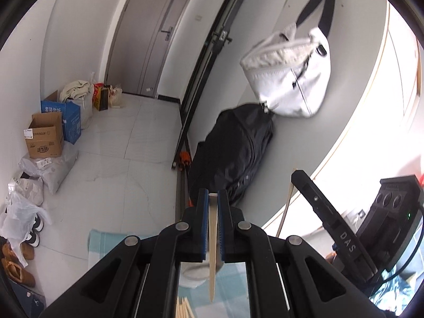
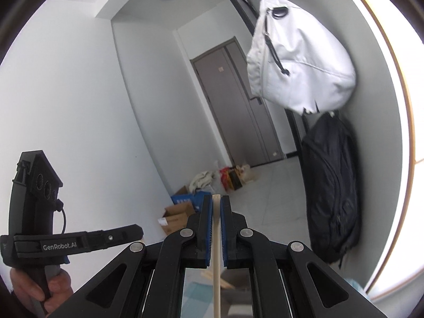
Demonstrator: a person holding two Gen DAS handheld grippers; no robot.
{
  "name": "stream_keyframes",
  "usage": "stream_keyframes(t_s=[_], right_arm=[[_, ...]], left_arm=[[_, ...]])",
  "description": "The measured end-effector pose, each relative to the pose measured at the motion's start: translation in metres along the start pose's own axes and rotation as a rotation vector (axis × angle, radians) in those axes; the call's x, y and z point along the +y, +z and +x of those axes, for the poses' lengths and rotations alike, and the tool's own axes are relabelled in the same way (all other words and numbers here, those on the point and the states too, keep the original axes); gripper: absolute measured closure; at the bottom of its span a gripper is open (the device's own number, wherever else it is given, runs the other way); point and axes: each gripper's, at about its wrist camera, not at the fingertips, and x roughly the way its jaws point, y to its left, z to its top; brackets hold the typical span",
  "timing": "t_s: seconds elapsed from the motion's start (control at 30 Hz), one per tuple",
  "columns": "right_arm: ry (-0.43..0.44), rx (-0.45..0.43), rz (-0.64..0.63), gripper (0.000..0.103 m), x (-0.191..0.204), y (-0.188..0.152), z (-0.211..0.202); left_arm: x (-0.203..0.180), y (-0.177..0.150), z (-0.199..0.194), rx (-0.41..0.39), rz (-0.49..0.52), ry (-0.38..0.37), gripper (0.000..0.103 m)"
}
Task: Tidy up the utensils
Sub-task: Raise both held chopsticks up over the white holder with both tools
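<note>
Pale wood shows between the blue pads of each claw: the left claw [image 1: 212,198] is clamped on a chopstick [image 1: 212,241] that runs back from its tips toward the camera and hangs below the jaws, and the right claw [image 2: 216,201] pinches a second chopstick [image 2: 216,251] the same way. More chopsticks [image 1: 184,308] lie beneath the left claw on a checked cloth [image 1: 230,281]. Ahead of both claws hang a white bag [image 2: 296,61] and a black backpack [image 2: 331,185]
</note>
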Motion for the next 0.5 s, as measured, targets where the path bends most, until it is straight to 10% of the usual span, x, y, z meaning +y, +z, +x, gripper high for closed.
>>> stream_keyframes(t_s=[0.5], right_arm=[[-0.005, 0.011, -0.108, 0.098, -0.018, 0.003, 0.105]], left_arm=[[0.025, 0.034, 0.042, -0.076, -0.064, 0.014, 0.101]])
